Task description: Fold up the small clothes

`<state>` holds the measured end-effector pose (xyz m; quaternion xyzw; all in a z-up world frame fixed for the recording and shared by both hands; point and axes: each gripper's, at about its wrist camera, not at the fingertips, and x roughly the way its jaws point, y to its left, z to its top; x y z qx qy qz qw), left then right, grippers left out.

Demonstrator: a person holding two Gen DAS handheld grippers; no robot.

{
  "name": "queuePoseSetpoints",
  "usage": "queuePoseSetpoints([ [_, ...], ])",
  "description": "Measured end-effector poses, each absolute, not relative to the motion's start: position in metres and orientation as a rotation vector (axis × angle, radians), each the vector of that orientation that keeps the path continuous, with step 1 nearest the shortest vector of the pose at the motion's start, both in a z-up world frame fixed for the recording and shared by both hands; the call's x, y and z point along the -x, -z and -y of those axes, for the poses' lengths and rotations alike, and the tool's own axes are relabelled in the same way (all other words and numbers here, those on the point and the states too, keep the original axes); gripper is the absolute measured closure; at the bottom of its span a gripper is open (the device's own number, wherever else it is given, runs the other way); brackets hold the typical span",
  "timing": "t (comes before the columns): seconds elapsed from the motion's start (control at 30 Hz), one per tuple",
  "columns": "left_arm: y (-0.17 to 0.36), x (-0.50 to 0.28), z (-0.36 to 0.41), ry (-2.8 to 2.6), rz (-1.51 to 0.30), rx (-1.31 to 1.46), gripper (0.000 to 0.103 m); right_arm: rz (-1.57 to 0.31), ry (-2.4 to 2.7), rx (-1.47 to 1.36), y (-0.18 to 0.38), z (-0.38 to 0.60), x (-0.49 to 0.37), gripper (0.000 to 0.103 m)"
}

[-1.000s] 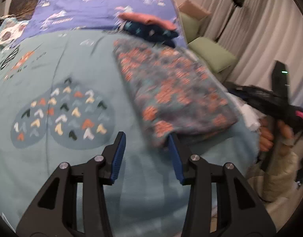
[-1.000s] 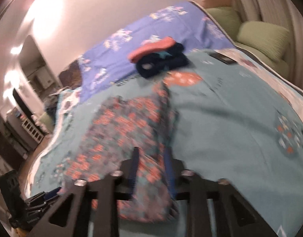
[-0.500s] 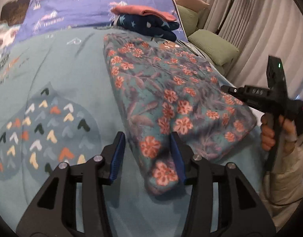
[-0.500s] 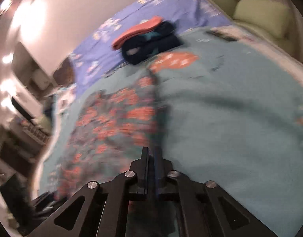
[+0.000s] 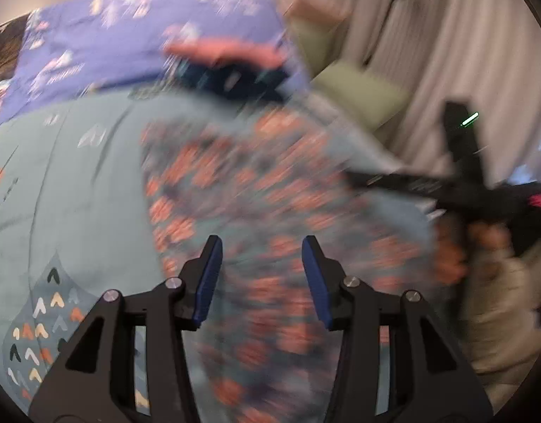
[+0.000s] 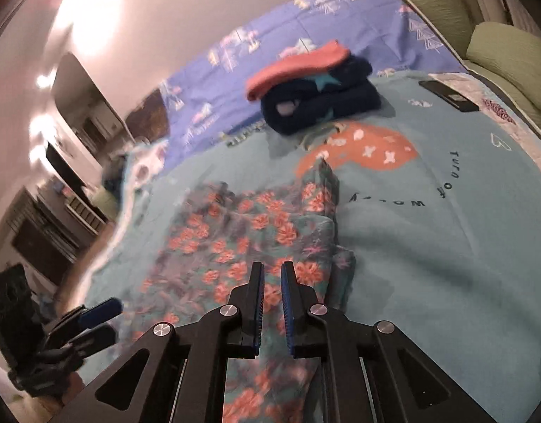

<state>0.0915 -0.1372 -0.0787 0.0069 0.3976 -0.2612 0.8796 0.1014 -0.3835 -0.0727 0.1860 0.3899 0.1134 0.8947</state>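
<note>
Two grippers hang over the flowered garment lying part-folded on the teal bedspread, the left gripper with jaws wide and, as far as the blur allows, empty, the right gripper narrowed to a slim gap, a folded pile well beyond.

Floral garment flat on bed

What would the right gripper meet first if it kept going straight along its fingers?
Most likely the floral garment lying on the teal bedspread: the right gripper points down onto its near end. The folded stack lies farther along that line. Depth is uncertain.
</note>
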Motion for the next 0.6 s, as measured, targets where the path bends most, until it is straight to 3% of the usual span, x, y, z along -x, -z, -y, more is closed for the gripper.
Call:
queuePoseSetpoints([
  [0.07,0.101,-0.102,0.139,0.505,-0.855,-0.064,0.055,-0.85,-0.123,-0.323,0.088,0.385,-0.113,0.096],
  [0.17,0.086,-0.091,0.139,0.506,-0.836,-0.086,0.055,-0.858,-0.052,-0.354,0.099,0.401,-0.115,0.09],
  [0.4,0.043,-0.102,0.135,0.562,-0.717,-0.069,0.053,-0.774,-0.216,-0.355,0.059,0.397,-0.115,0.089],
  [0.6,0.063,-0.162,0.141,0.511,-0.813,-0.089,0.048,-0.897,-0.314,-0.269,0.073,0.364,-0.155,0.084],
])
